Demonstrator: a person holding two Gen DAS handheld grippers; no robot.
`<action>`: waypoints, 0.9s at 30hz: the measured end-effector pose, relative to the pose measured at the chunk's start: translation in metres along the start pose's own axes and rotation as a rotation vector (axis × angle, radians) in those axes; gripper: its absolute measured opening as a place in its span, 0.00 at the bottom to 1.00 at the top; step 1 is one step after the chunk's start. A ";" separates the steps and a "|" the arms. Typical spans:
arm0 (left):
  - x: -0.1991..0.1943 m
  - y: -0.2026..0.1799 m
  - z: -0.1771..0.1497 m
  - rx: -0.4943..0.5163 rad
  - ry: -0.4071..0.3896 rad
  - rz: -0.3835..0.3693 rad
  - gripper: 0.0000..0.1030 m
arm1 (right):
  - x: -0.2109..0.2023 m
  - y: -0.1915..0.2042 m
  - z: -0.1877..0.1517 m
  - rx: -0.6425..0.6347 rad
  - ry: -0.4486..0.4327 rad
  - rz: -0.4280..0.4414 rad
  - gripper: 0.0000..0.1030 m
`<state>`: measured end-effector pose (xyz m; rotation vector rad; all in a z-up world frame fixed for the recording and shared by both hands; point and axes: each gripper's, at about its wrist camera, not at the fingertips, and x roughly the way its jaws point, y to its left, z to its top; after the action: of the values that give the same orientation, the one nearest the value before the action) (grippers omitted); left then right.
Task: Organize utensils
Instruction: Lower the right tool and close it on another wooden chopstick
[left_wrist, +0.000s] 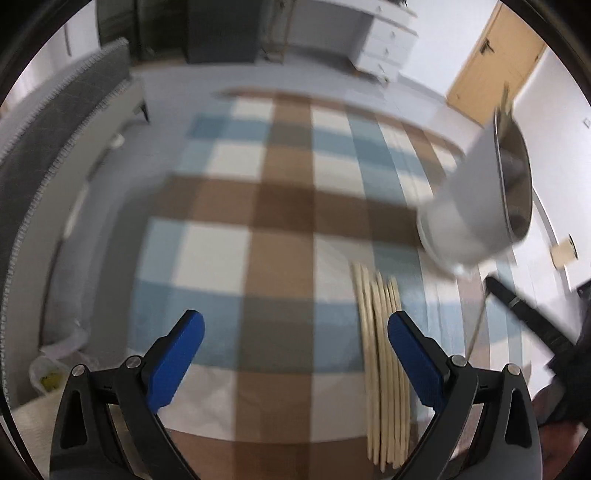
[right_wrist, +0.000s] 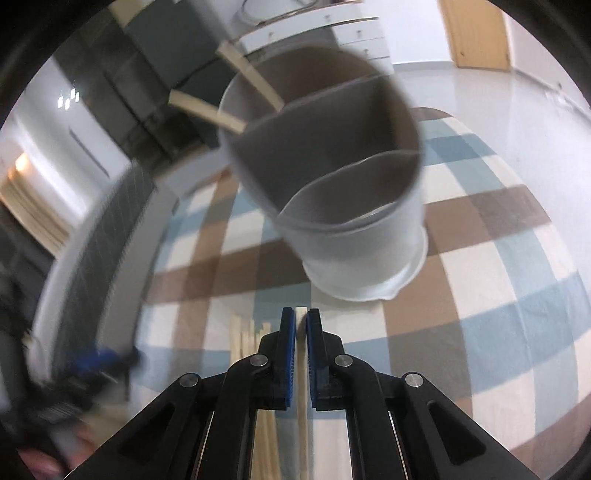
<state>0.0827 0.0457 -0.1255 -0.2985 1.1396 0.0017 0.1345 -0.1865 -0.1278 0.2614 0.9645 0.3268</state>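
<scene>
Blue pads (right_wrist: 288, 354) of the right gripper (right_wrist: 301, 354) are clenched on one pale chopstick (right_wrist: 301, 317), w/ the white divided holder (right_wrist: 332, 184) just ahead. Stick should be tipped upright, then lowered into a compartment beside the two already in. Left gripper (left_wrist: 295, 354) is held released over the remaining chopsticks (left_wrist: 384, 369).

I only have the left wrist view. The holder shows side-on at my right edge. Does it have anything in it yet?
Observer: Yes. In the right wrist view, two chopsticks lean out of the holder at its far side.
Operator: Is it one open cup inside?
Observer: No, curved dividers split it into compartments; the near one looks empty.
Operator: What is the right tool doing?
Observer: The right tool is shut on a single chopstick, pointing at the holder's base.
Operator: And the pile by my left tool?
Observer: More chopsticks lie on the checked cloth, just left of the right tool.
</scene>
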 end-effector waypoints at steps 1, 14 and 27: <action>0.008 -0.003 -0.004 0.004 0.032 -0.011 0.94 | -0.005 -0.004 0.001 0.018 -0.008 0.010 0.05; 0.045 -0.035 -0.030 0.133 0.118 0.133 0.94 | -0.044 -0.045 -0.007 0.168 -0.106 0.154 0.05; 0.049 -0.015 -0.032 0.065 0.153 0.137 0.94 | -0.053 -0.038 -0.001 0.161 -0.142 0.204 0.05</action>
<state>0.0775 0.0161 -0.1784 -0.1641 1.3080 0.0631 0.1118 -0.2419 -0.1021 0.5255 0.8264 0.4124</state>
